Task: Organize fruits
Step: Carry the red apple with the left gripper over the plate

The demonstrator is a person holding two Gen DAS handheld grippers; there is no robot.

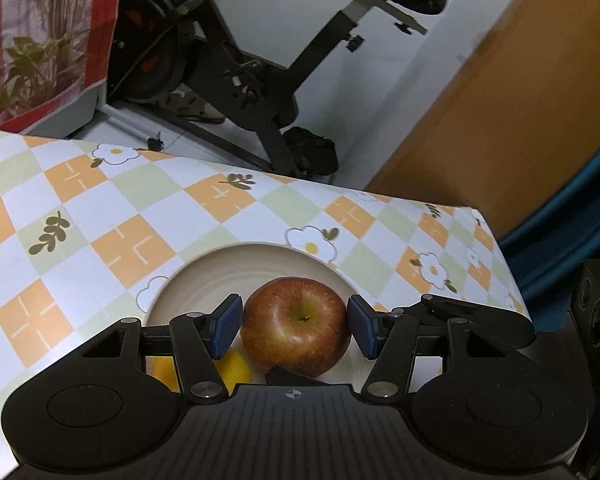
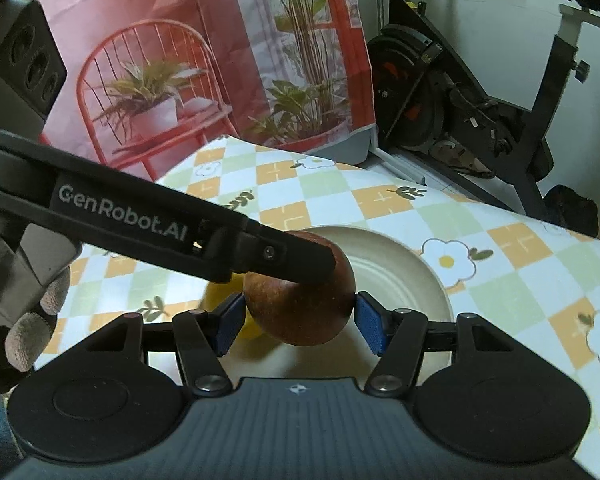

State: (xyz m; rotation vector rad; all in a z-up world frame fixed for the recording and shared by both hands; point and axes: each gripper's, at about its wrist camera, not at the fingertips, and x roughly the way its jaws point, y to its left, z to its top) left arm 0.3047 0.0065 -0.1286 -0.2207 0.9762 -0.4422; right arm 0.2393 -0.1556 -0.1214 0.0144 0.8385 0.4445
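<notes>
A red apple [image 1: 296, 326] with its stem up sits between the blue pads of my left gripper [image 1: 294, 328], which is shut on it above a beige plate [image 1: 220, 272]. In the right wrist view the same apple [image 2: 304, 312] is also clamped between the pads of my right gripper [image 2: 300, 320]. The left gripper's black finger [image 2: 296, 260] lies across the apple's top. A dark fingertip [image 1: 288, 376] of the right gripper shows under the apple. Yellow fruit [image 1: 234, 370] lies on the plate [image 2: 400, 264], mostly hidden behind the fingers; its kind is unclear.
The plate rests on a table with an orange, green and white checked floral cloth [image 1: 100, 216]. Beyond the far edge stand an exercise bike [image 1: 236, 76], a printed red cover [image 2: 204, 60] and a wooden panel [image 1: 500, 120]. A gloved hand [image 2: 32, 332] holds the left gripper.
</notes>
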